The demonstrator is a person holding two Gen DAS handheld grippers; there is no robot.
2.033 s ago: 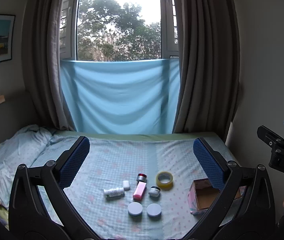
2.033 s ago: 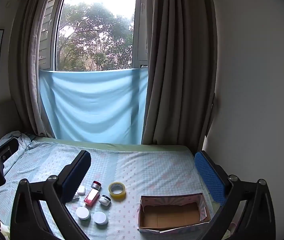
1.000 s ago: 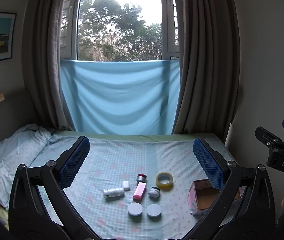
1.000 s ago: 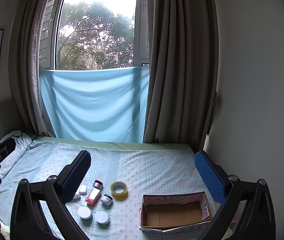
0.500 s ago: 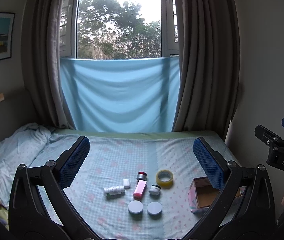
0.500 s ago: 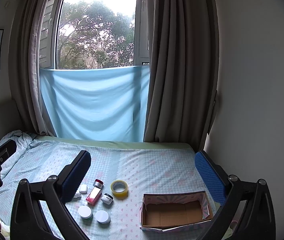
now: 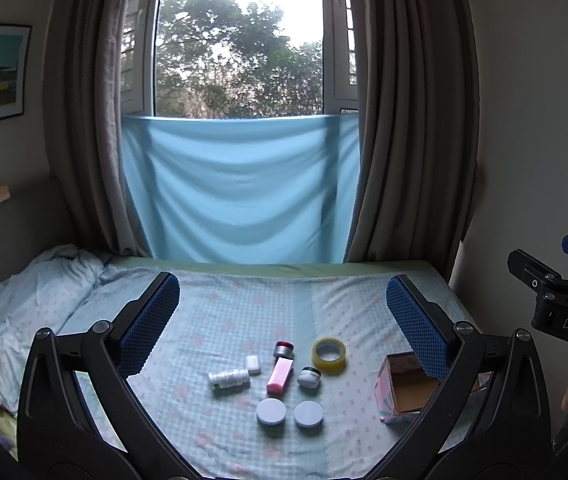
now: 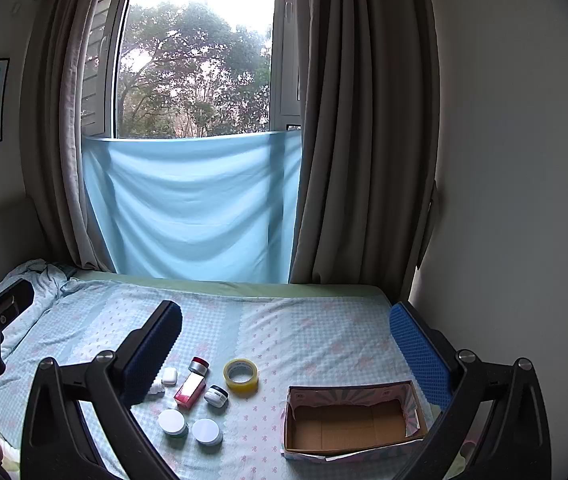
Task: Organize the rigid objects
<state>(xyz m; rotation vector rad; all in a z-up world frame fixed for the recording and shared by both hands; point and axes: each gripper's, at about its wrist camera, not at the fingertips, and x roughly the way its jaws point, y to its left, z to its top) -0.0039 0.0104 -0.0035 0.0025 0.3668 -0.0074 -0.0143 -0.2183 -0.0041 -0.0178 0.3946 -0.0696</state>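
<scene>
1. Both claws are up over the bed. The left gripper (image 7: 282, 312) is spread wide with nothing in it, and so is the right gripper (image 8: 284, 336).
2. The little cluster lies ahead of and below the left claw, between its fingers: white bottle (image 7: 228, 378), pink box (image 7: 280, 376), tape roll (image 7: 328, 354), two flat white jars (image 7: 271, 411) side by side nearest the claw, a dark-lidded jar (image 7: 309, 377), a silver-capped jar (image 7: 283, 349) and a small white case (image 7: 253, 364).
3. The cardboard box (image 8: 348, 424) sits open and empty below the right claw, toward its right finger, well apart from the cluster.
4. Risk one, I'd say: the pieces are packed close, so a wide claw coming down on one could knock its neighbour aside.
5. Risk two: the bottle lies on its side and the tape is round, so a nudge may roll either across the sheet (image 7: 224, 312).
6. Risk three: the bedding looks soft, so pressing down could sink or tip a jar instead of gripping it.
7. Risk four: the box looks light, and a clipped wall could push it toward the mattress edge.
</scene>
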